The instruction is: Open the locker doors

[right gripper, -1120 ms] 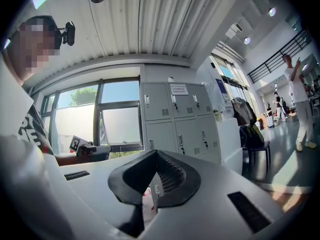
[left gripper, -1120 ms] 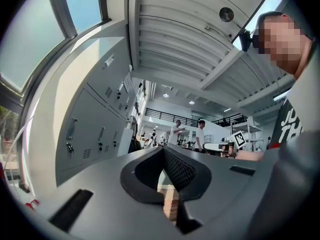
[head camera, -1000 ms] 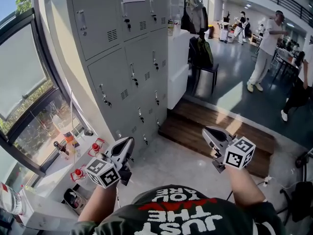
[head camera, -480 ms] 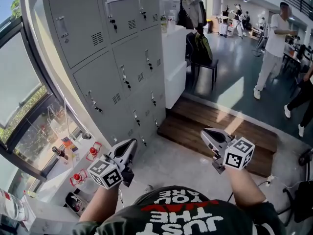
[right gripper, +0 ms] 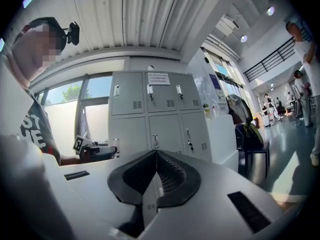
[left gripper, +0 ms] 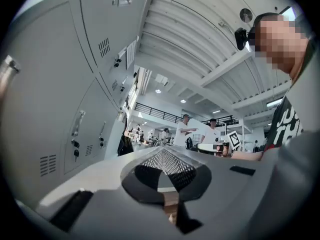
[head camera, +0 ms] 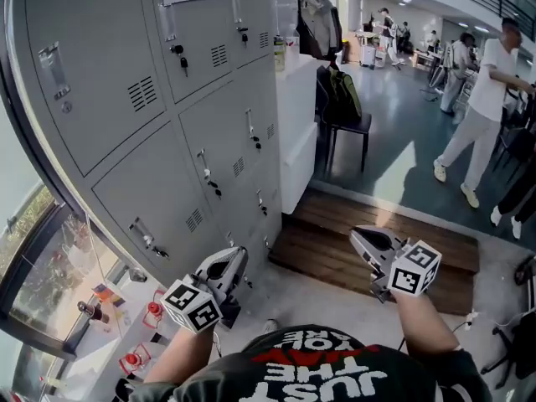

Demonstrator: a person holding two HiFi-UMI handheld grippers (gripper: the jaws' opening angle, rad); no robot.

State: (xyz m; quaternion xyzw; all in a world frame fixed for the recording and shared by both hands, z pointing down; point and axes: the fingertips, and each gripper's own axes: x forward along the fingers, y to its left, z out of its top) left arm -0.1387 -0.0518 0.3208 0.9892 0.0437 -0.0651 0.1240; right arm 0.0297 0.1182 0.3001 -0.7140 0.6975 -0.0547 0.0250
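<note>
The grey lockers [head camera: 167, 99] fill the upper left of the head view, several doors in three columns, all shut, each with a small handle and a key. My left gripper [head camera: 230, 262] hovers low in front of the bottom row, shut and empty, a short way off the doors. My right gripper [head camera: 362, 239] is out to the right over the wooden step, also shut with nothing in it. In the left gripper view the lockers [left gripper: 60, 94] rise close on the left beyond the closed tips [left gripper: 162, 151]. The right gripper view faces the lockers [right gripper: 160, 109] past its closed tips [right gripper: 156, 154].
A white cabinet [head camera: 297, 132] adjoins the lockers, then a black chair with a green backpack [head camera: 339, 99]. A wooden step [head camera: 352, 241] lies on the floor ahead. A window sill with red-capped items [head camera: 151, 312] is at lower left. People [head camera: 486, 107] stand at the far right.
The lockers have grown larger and slid left in the head view as the person came closer. Both grippers stay shut and keep about the same place before the body.
</note>
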